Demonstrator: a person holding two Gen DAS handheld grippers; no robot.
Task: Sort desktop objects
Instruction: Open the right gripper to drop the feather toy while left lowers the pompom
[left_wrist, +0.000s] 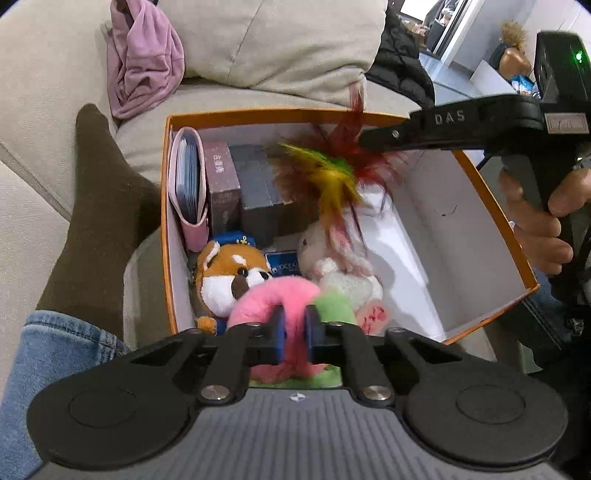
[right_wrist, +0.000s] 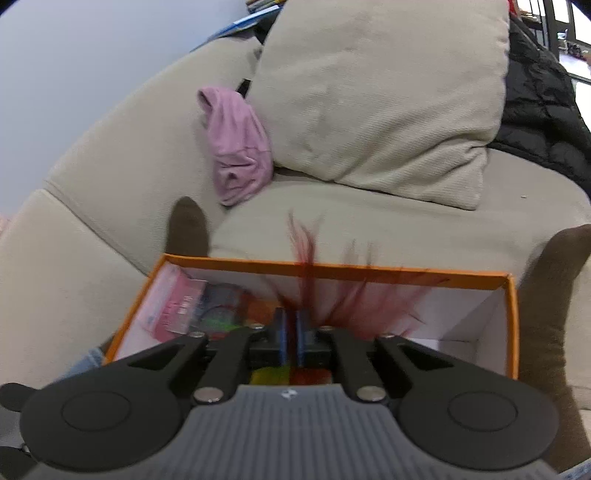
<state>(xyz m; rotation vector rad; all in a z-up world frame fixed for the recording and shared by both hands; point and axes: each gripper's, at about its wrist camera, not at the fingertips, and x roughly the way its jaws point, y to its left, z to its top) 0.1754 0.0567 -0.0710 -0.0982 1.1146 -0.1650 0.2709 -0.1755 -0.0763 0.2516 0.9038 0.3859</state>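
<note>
Fingers of the left gripper (left_wrist: 295, 326) pinch the pink fur of a pink-and-green plush toy (left_wrist: 275, 299), blue pads pressed tight on it, at the near edge of an orange box (left_wrist: 258, 116) resting on a beige sofa (left_wrist: 44, 110). Just beyond, a fox plush in a blue cap (left_wrist: 229, 273) sits against the box's left wall, a white rabbit plush (left_wrist: 343, 273) beside it and a small blue card (left_wrist: 282, 262) between the two. Farther in, a pink pouch (left_wrist: 188, 184) and two dark boxes (left_wrist: 240, 184) stand upright along the far left corner.

Over the middle of the box, the right gripper (right_wrist: 290, 332) has its fingers nearly together on a feather toy (left_wrist: 325, 173), red, yellow and green plumes splaying out past the pads; a hand (left_wrist: 535, 225) grips its handle at the right. The box's right half shows bare white floor.

A brown-socked foot (left_wrist: 96, 206) and denim cuff lie left of the box. Behind, a pink garment (left_wrist: 144, 62) is bunched against a cushion (left_wrist: 277, 40), with a black jacket (left_wrist: 402, 62) at the far right.
</note>
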